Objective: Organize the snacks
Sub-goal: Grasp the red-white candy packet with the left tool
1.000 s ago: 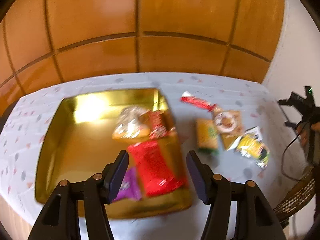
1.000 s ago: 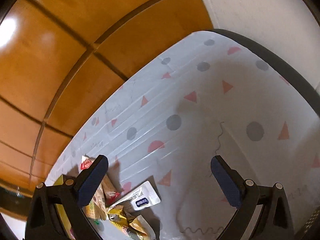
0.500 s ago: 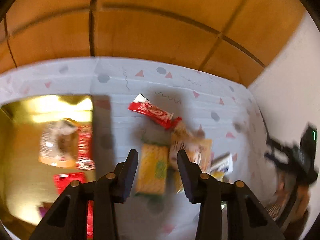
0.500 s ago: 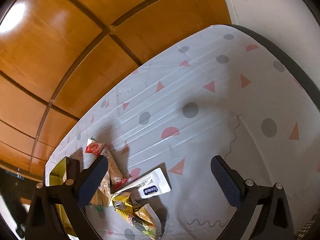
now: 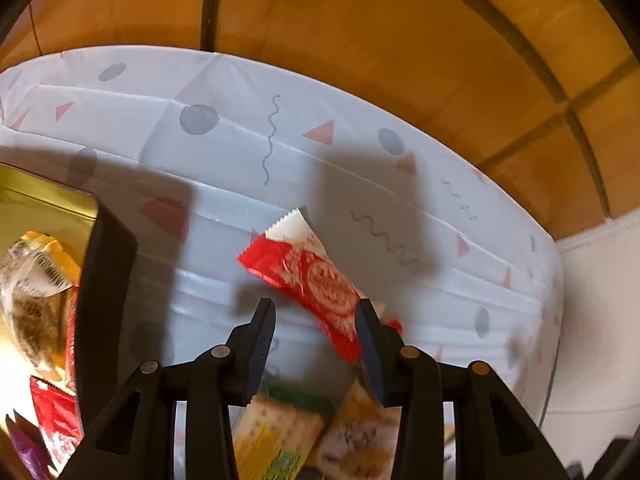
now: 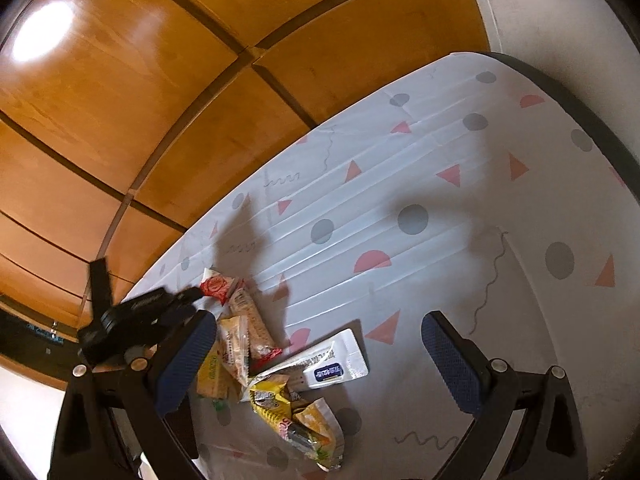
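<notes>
From the left wrist we see our left gripper low over the patterned tablecloth, jaws fairly narrow and empty – the pads touch nothing, though the red wrapper lies slanted just past the tips, its lower end running behind the right-hand pad. Nearer the camera lie a yellow cracker pack and a beige snack pack; at the left edge stands the gold tin, already holding several packets. We judge the step to be reaching for the next loose snack, most likely the red one; the next move calls for sinking so the jaws straddle it across its narrow width, closing, then carrying it to the tin. Its round logo is too blurred to read. From the right wrist, our right gripper hangs wide and empty above the heap – the white sachet carries a blue label we cannot read, beside a crumpled yellow bag.
</notes>
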